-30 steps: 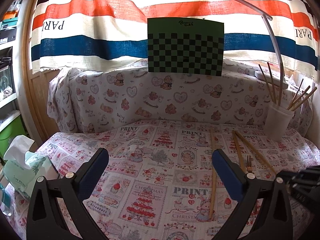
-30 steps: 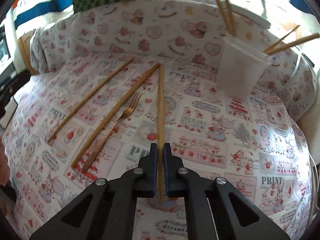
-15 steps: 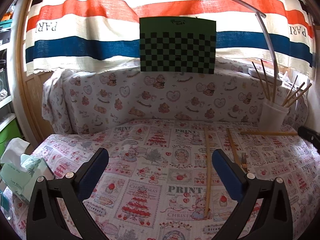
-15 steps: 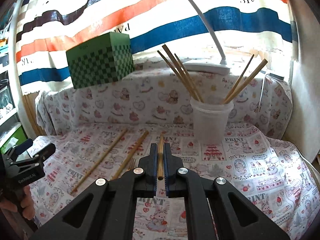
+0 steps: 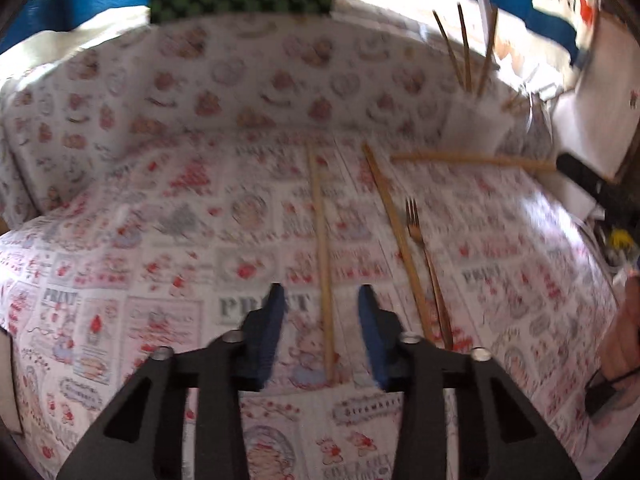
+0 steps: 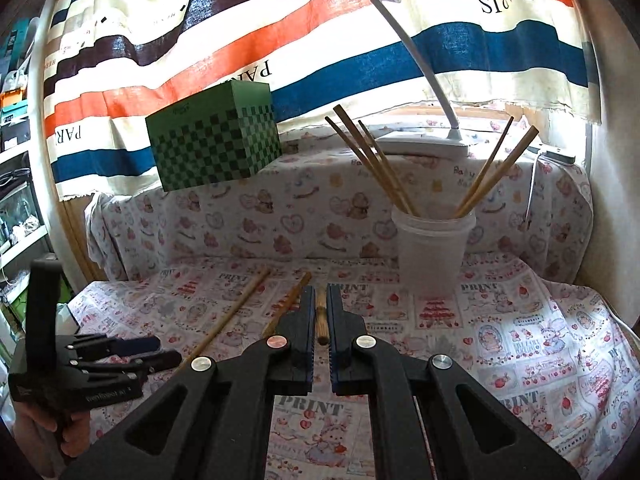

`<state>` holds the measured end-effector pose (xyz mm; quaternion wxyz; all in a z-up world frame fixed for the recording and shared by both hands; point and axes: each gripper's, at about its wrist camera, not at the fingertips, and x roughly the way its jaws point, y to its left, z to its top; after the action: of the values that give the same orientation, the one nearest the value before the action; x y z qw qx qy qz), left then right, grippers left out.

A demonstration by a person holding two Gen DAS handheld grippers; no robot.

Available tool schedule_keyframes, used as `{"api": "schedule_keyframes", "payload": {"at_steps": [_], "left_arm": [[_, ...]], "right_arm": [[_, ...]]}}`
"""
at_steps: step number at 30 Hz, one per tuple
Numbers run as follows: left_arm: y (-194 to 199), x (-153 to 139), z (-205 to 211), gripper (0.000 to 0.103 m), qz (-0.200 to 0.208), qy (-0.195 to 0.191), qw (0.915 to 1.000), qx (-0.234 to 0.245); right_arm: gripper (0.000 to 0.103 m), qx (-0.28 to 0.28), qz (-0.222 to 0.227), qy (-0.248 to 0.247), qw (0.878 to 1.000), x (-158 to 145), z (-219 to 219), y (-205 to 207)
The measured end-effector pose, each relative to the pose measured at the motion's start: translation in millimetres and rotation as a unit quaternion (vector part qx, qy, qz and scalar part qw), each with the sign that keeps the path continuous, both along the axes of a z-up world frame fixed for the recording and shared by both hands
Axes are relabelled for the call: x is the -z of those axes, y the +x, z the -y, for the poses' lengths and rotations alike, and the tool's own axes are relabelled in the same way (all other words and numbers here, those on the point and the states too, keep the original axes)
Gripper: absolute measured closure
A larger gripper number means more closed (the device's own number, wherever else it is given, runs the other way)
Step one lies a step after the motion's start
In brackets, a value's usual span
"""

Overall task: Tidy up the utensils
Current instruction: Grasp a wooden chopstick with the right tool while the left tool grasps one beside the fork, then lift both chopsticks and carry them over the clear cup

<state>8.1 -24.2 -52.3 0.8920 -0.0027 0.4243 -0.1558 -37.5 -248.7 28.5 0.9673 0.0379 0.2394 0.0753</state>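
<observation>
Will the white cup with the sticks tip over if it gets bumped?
It might. The white cup looks like thin, light plastic, and the long chopsticks lean out well above its rim, so a knock up high could topple it. It stands on soft printed cloth, probably not a firm base.

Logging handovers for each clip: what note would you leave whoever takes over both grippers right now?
Right gripper: shut on one chopstick, lifted, facing the cup.
Left gripper: jaws have just been closing around a chopstick on the cloth, pads not yet touching it.
Done: five chopsticks stand in the cup.
Left: both these chopsticks, another chopstick and the fork on the cloth.
</observation>
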Motion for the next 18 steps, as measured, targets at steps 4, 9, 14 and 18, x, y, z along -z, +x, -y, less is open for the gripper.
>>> {"api": "schedule_keyframes", "payload": {"at_steps": [4,9,14,18], "left_arm": [[-5,4,12,0.077,-0.002,0.034,0.9994,0.004],[-10,4,22,0.099,0.012,0.082,0.9965,-0.006],[-18,-25,18,0.099,0.07,0.081,0.9939,-0.025],[-39,-73,5,0.099,0.137,0.033,0.9895,-0.034]], "right_arm": [[0.097,0.0,-0.009,0.001,1.0,2,2,2],[0.097,0.0,-0.005,0.003,1.0,1,3,2],[0.097,0.002,0.003,0.014,1.0,-2,7,-1],[0.097,-0.004,0.026,0.027,0.999,-9,12,-7]]}}
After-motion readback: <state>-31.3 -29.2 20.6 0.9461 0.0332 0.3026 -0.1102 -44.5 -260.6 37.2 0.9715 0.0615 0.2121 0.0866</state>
